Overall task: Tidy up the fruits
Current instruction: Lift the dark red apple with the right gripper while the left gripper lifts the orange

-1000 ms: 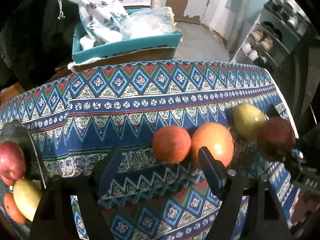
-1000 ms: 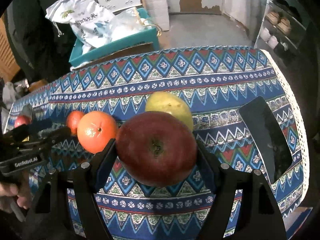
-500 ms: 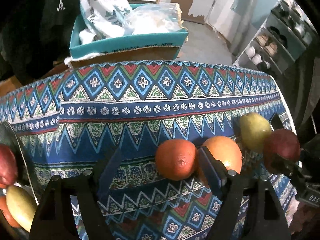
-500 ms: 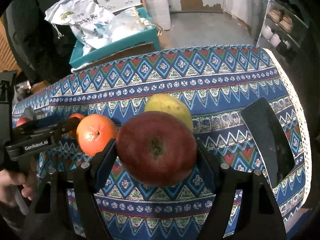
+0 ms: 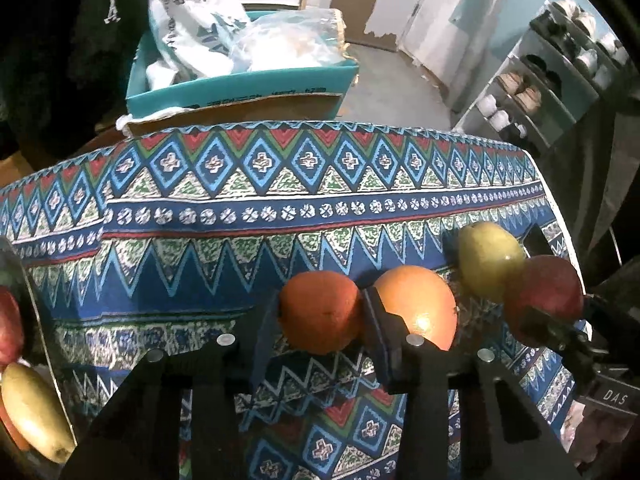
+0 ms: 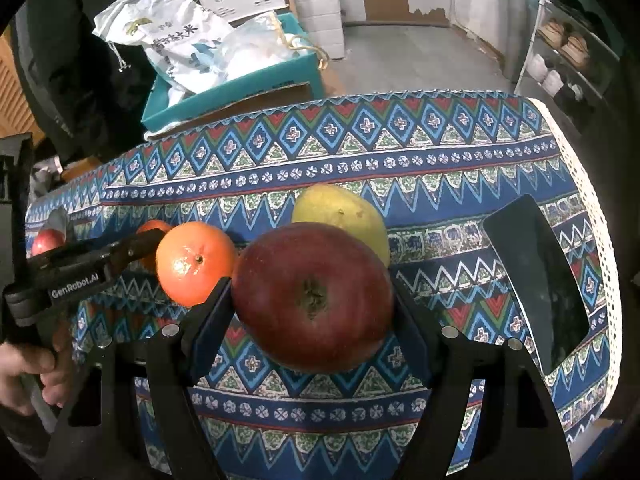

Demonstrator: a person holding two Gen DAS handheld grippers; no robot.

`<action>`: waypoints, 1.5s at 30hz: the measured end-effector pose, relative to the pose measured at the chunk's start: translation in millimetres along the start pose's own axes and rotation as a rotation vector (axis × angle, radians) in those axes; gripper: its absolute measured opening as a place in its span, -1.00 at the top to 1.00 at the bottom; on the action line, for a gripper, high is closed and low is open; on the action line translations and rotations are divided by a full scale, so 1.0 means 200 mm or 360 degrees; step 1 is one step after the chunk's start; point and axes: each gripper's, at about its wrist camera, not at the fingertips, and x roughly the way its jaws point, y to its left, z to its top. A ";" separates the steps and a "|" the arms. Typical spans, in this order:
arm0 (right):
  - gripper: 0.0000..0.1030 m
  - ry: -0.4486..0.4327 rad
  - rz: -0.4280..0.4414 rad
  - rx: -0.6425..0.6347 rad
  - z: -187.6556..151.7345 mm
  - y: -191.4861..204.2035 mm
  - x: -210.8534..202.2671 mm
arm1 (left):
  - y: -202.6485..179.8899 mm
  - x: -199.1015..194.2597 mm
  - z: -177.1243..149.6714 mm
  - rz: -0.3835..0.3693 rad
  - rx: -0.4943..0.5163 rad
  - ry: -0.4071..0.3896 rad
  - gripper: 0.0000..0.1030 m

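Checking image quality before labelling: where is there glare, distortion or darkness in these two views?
Left wrist view: bright glare spot on the larger orange, table edge bowed by the fisheye, corners black. Right wrist view: red apple sharp and evenly lit, small highlight on that orange, dark vignette.

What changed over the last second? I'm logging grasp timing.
The left gripper moved right and closed around the smaller orange, its fingers now at both sides. The right gripper kept its grip on the red apple; larger orange and pear stayed put.
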 end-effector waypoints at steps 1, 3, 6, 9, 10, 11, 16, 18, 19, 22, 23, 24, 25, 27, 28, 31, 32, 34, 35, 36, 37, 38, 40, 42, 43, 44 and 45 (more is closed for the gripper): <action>-0.47 -0.0003 -0.0001 -0.0001 0.00 0.00 0.00 | 0.01 -0.01 0.00 -0.0001 -0.0002 -0.0002 0.18; -0.47 -0.0010 -0.0003 -0.0005 0.00 0.00 -0.01 | 0.01 -0.04 -0.01 -0.0001 0.0008 -0.0004 0.18; -0.47 -0.0022 -0.0005 -0.0012 0.01 0.01 -0.03 | 0.01 -0.10 -0.02 0.0027 0.0040 -0.0029 0.18; -0.47 -0.0035 -0.0007 -0.0016 0.01 0.02 -0.04 | 0.00 -0.17 -0.03 0.0066 0.0066 -0.0059 0.18; -0.47 -0.0044 -0.0009 -0.0019 0.01 0.03 -0.05 | 0.00 -0.20 -0.04 0.0068 0.0068 -0.0072 0.18; -0.47 -0.0052 -0.0011 -0.0022 0.02 0.04 -0.06 | 0.00 -0.22 -0.04 0.0070 0.0069 -0.0086 0.18; -0.47 -0.0135 -0.0033 -0.0066 0.03 0.08 -0.15 | -0.04 -0.35 -0.07 0.0108 0.0106 -0.0173 0.18; -0.47 -0.0158 -0.0048 -0.0091 0.04 0.10 -0.18 | -0.04 -0.40 -0.08 0.0105 0.0108 -0.0199 0.18; -0.47 -0.0174 -0.0055 -0.0104 0.04 0.11 -0.20 | -0.05 -0.43 -0.09 0.0100 0.0108 -0.0213 0.18; -0.47 -0.0215 -0.0069 -0.0136 0.04 0.14 -0.25 | -0.07 -0.50 -0.10 0.0101 0.0122 -0.0254 0.18; -0.47 -0.0232 -0.0074 -0.0149 0.04 0.16 -0.28 | -0.07 -0.53 -0.10 0.0103 0.0130 -0.0272 0.18; -0.47 -0.0247 -0.0078 -0.0159 0.04 0.17 -0.29 | -0.08 -0.55 -0.11 0.0103 0.0136 -0.0283 0.18; -0.47 -0.0263 -0.0081 -0.0168 0.04 0.18 -0.32 | -0.09 -0.58 -0.11 0.0102 0.0143 -0.0302 0.18; -0.47 -0.0293 -0.0079 -0.0178 0.03 0.19 -0.36 | -0.10 -0.62 -0.12 0.0099 0.0148 -0.0328 0.18; -0.47 -0.0304 -0.0076 -0.0182 0.04 0.20 -0.37 | -0.11 -0.64 -0.12 0.0095 0.0148 -0.0342 0.18; -0.47 -0.0341 -0.0069 -0.0200 0.04 0.23 -0.43 | -0.10 -0.72 -0.14 0.0083 0.0147 -0.0380 0.18; -0.47 -0.0357 -0.0069 -0.0205 0.04 0.24 -0.45 | -0.10 -0.74 -0.14 0.0083 0.0145 -0.0394 0.18; -0.47 -0.0384 -0.0063 -0.0214 0.04 0.26 -0.49 | -0.10 -0.78 -0.15 0.0078 0.0140 -0.0416 0.18; -0.47 -0.0398 -0.0059 -0.0217 0.04 0.27 -0.50 | -0.09 -0.80 -0.15 0.0074 0.0135 -0.0428 0.18; -0.47 -0.0412 -0.0054 -0.0221 0.04 0.28 -0.52 | -0.09 -0.82 -0.15 0.0072 0.0132 -0.0439 0.18; -0.47 -0.0424 -0.0051 -0.0224 0.05 0.29 -0.54 | -0.09 -0.84 -0.16 0.0070 0.0129 -0.0452 0.18; -0.47 -0.0438 -0.0047 -0.0227 0.05 0.30 -0.56 | -0.08 -0.86 -0.16 0.0069 0.0125 -0.0466 0.18; -0.47 -0.0466 -0.0041 -0.0237 0.05 0.32 -0.60 | -0.07 -0.91 -0.16 0.0066 0.0119 -0.0495 0.18; -0.47 -0.0488 -0.0038 -0.0248 0.05 0.34 -0.62 | -0.06 -0.94 -0.16 0.0064 0.0111 -0.0515 0.18; -0.47 -0.0497 -0.0038 -0.0254 0.05 0.35 -0.64 | -0.05 -0.96 -0.16 0.0060 0.0105 -0.0526 0.18; -0.47 -0.0506 -0.0037 -0.0261 0.05 0.36 -0.65 | -0.05 -0.97 -0.16 0.0056 0.0098 -0.0537 0.18; -0.47 -0.0516 -0.0035 -0.0267 0.05 0.38 -0.66 | -0.04 -0.99 -0.16 0.0053 0.0092 -0.0547 0.18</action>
